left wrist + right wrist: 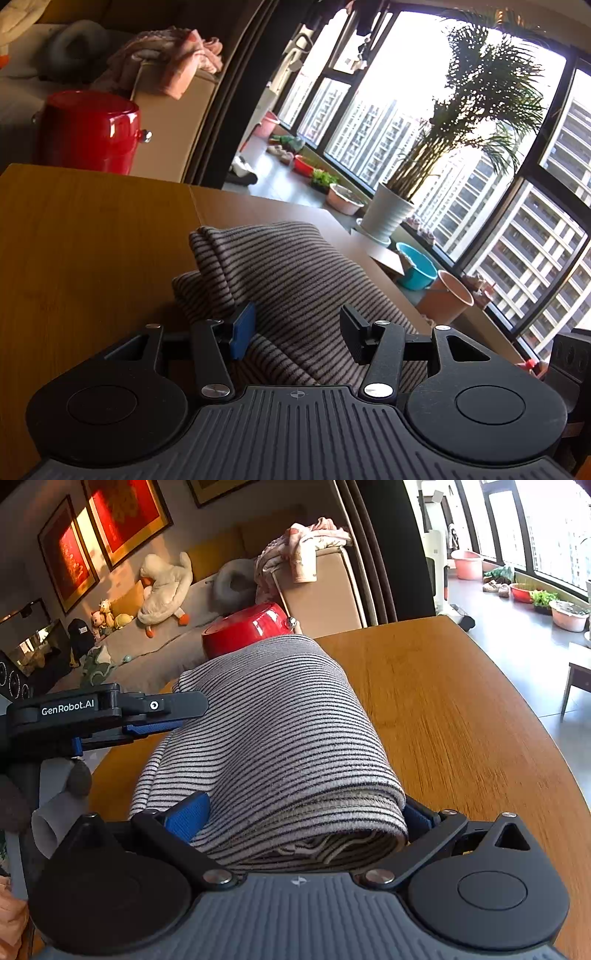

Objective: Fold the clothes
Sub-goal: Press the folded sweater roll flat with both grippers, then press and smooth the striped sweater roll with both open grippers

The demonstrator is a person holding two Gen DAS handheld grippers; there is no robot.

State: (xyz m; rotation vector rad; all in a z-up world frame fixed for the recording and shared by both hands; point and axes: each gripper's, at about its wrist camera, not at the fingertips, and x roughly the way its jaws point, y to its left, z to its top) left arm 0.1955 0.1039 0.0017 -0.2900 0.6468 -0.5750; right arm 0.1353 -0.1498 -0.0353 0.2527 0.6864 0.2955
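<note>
A grey garment with thin dark stripes [291, 280] lies folded into a thick bundle on the wooden table [85, 236]. My left gripper [295, 332] is open, its jaws wide apart over the near end of the bundle. In the right wrist view the same garment [280, 738] fills the middle. My right gripper [303, 819] has its jaws wide on either side of the bundle's folded end, and the cloth sits between the pads. The left gripper [162, 716] shows at the left of that view, against the garment's side.
A red pot [88, 129] stands past the table's far edge, in front of a sofa with a pink blanket [173, 55]. Plant pots and basins [413, 266] line the window side. Bare table [461, 720] lies to the right of the garment.
</note>
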